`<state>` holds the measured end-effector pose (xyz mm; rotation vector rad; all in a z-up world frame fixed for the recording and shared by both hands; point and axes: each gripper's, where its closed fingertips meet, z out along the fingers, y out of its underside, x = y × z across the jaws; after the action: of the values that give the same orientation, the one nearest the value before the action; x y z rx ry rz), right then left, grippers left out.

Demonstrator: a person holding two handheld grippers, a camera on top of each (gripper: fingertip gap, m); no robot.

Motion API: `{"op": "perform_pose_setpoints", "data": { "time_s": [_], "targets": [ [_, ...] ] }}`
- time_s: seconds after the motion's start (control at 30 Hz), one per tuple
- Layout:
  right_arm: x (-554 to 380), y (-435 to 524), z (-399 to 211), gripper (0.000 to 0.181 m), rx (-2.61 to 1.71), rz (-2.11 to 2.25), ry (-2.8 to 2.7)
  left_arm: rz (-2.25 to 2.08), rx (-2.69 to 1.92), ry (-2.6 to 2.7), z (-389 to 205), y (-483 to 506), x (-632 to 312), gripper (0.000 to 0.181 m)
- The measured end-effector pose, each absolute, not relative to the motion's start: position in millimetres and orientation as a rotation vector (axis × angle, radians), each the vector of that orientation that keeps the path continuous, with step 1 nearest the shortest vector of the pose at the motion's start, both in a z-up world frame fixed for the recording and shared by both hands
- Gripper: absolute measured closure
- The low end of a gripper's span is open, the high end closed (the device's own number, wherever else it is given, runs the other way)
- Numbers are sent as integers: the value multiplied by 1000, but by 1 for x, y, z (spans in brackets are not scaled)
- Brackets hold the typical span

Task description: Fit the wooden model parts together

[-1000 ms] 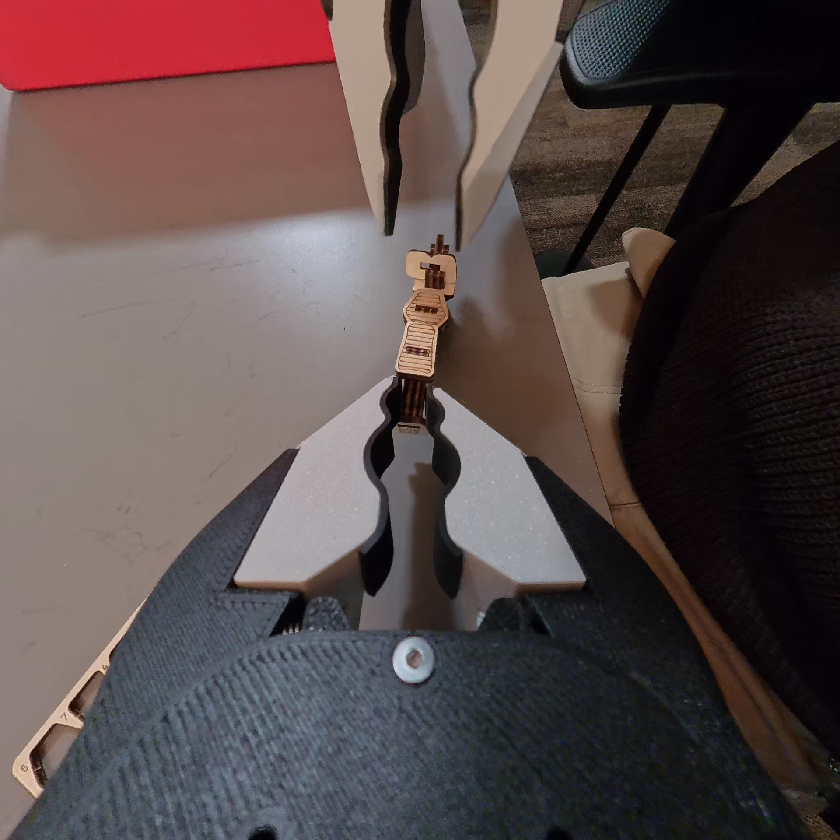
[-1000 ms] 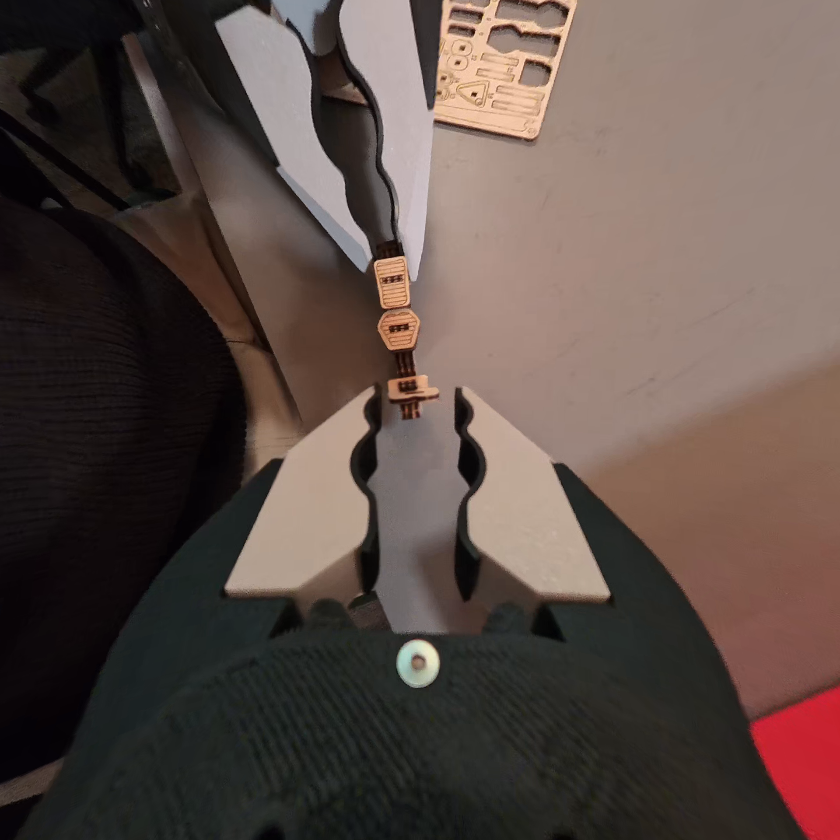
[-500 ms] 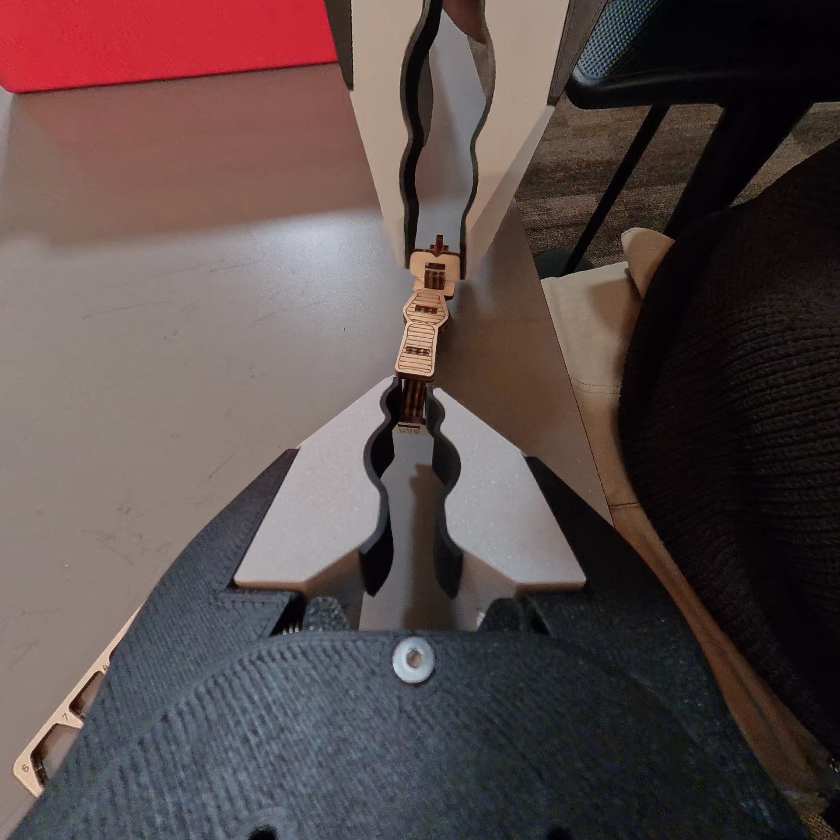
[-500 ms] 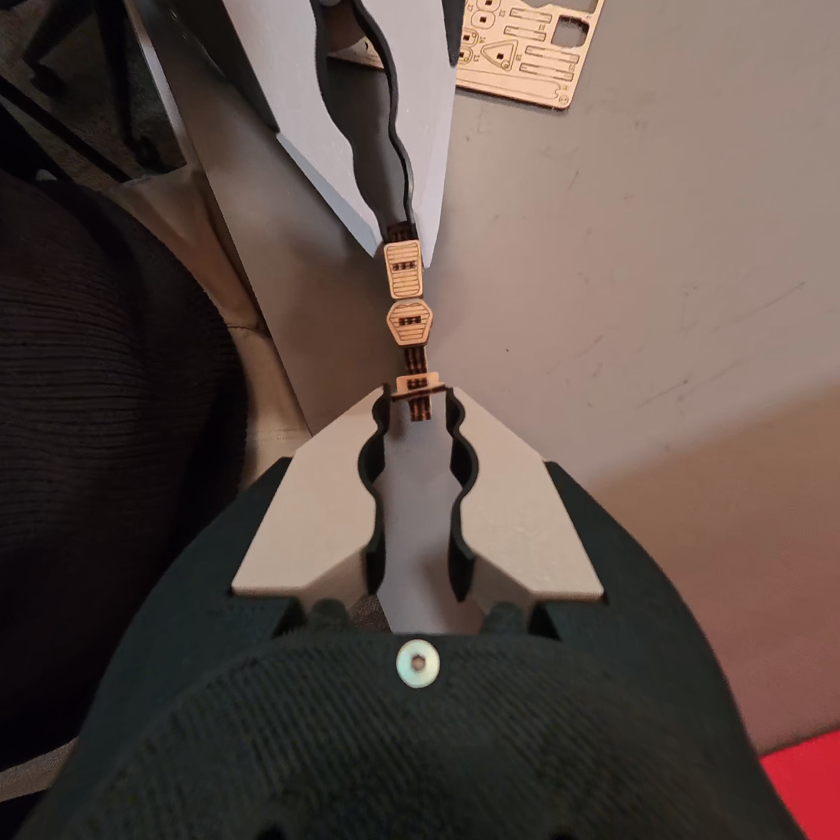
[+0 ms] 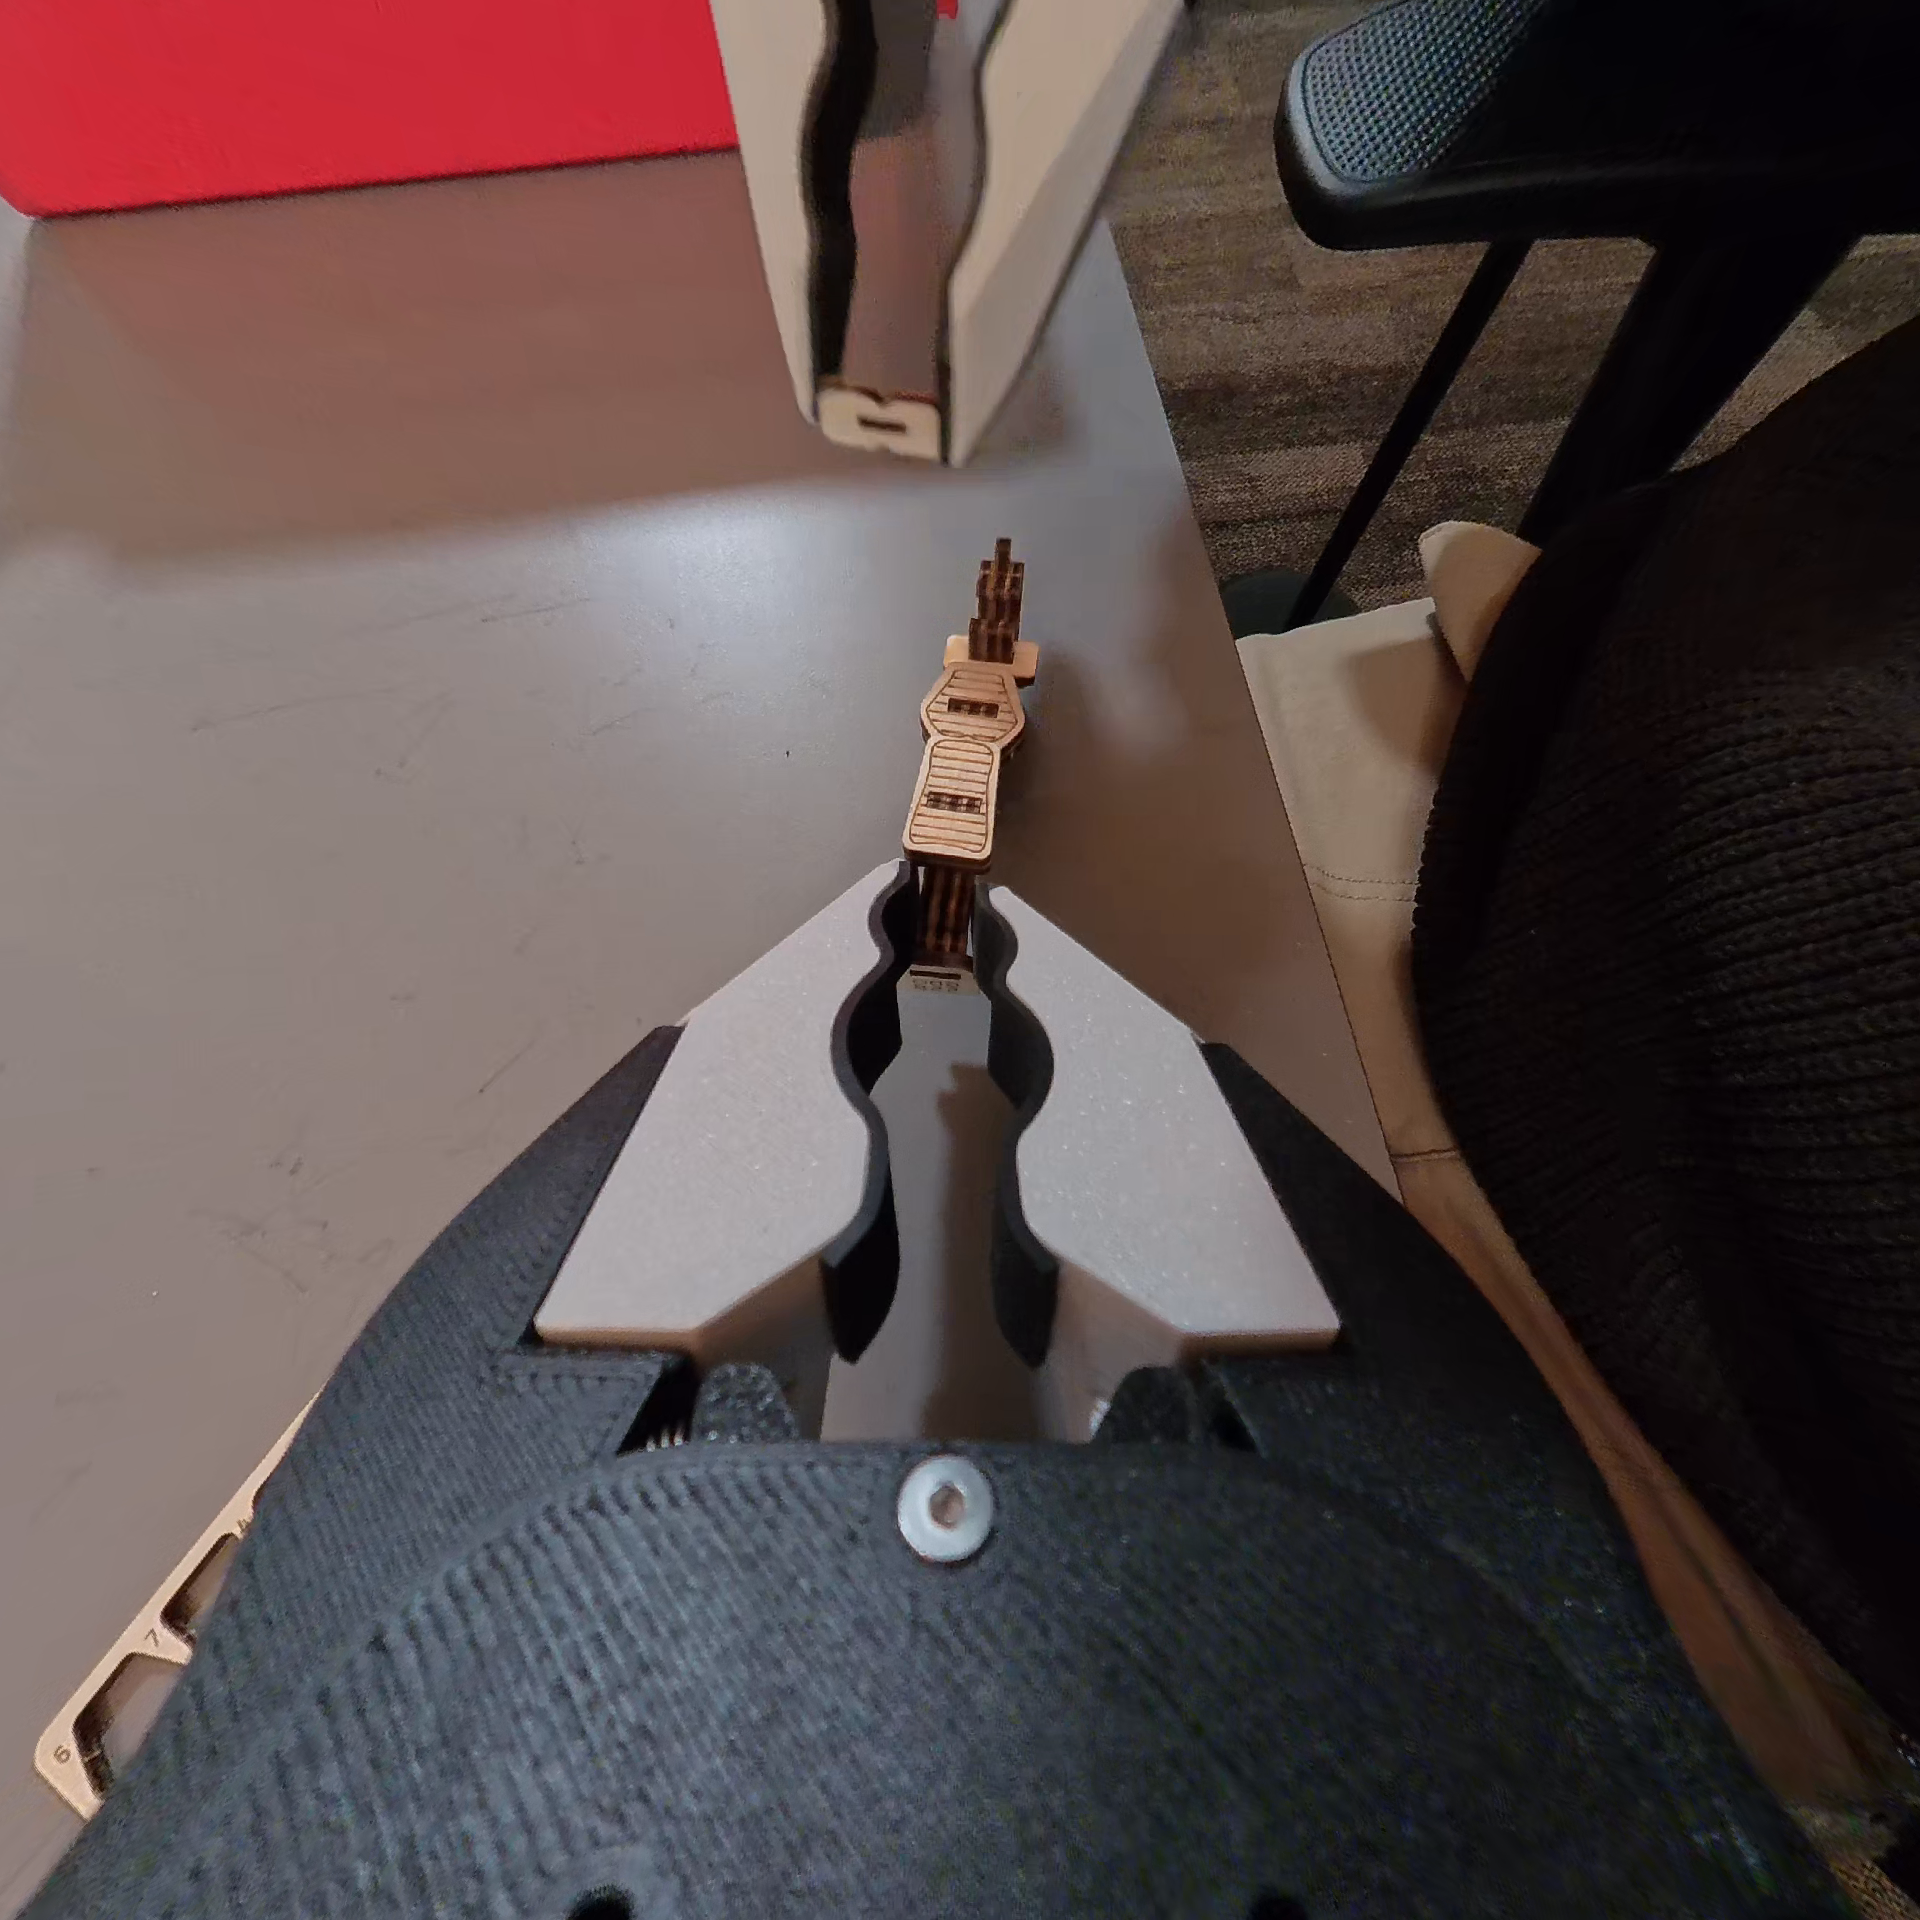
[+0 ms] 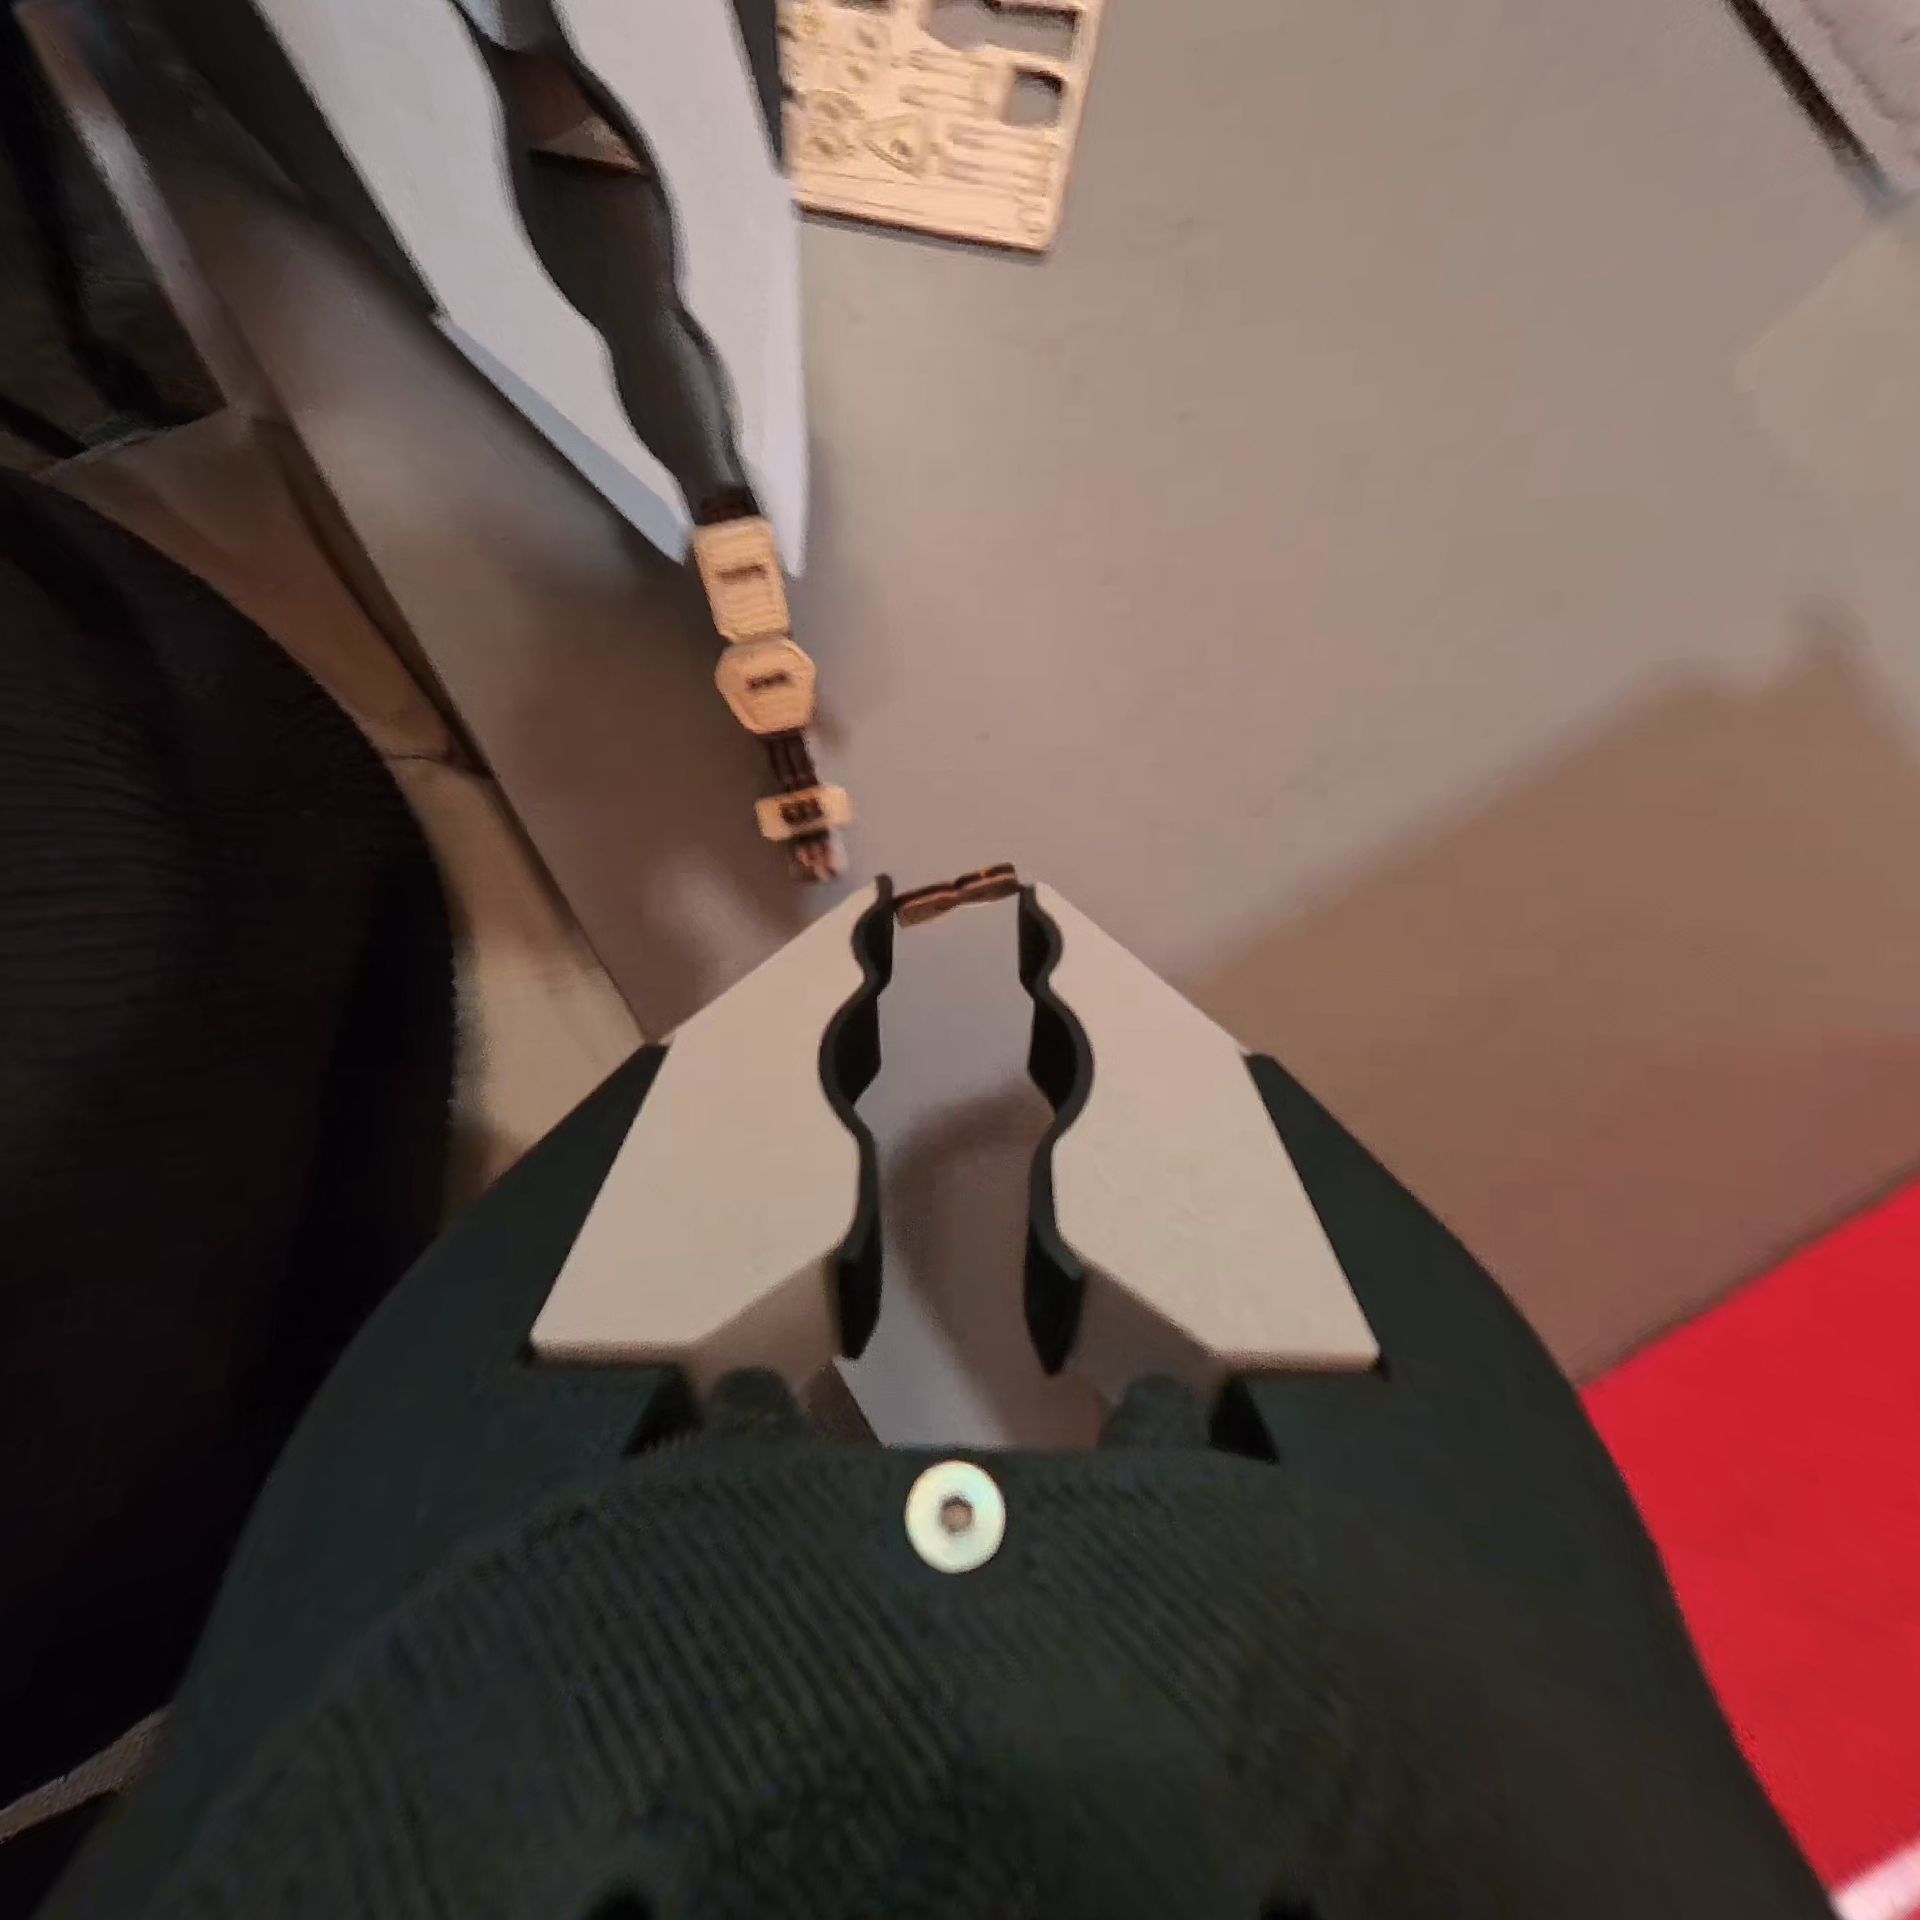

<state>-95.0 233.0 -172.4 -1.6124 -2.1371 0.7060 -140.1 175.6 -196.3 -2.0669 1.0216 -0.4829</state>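
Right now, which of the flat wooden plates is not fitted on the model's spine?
The slotted plate pinched in the right gripper, held apart from the model. The other plates sit threaded on the spine, which the left gripper clamps.

A grey table (image 5: 364,727) carries a red mat (image 5: 343,94) at its far edge in the left wrist view. Beyond the table's right edge stand a black office chair (image 5: 1558,114) on grey carpet (image 5: 1278,343), and a person's black knitted sleeve (image 5: 1704,935) over beige trousers (image 5: 1340,748).
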Motion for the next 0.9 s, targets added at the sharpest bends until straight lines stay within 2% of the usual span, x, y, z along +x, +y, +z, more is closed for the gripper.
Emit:
{"op": "perform_pose_setpoints", "data": {
  "time_s": [0.2,0.43,0.7,0.9],
  "targets": [
    [-69,272,-204,158,-1756,286,-2153,-482,-2067,1022,-196,176,-140,172],
    [-80,263,-219,158,-1810,389,-2148,-479,-2066,1024,-196,176,-140,172],
    [-87,262,-200,144,-1791,588,-2072,-481,-2066,1022,-196,176,-141,172],
    [-94,242,-190,142,-1544,819,-2143,-481,-2065,1024,-196,176,-140,172]
  ]
}}
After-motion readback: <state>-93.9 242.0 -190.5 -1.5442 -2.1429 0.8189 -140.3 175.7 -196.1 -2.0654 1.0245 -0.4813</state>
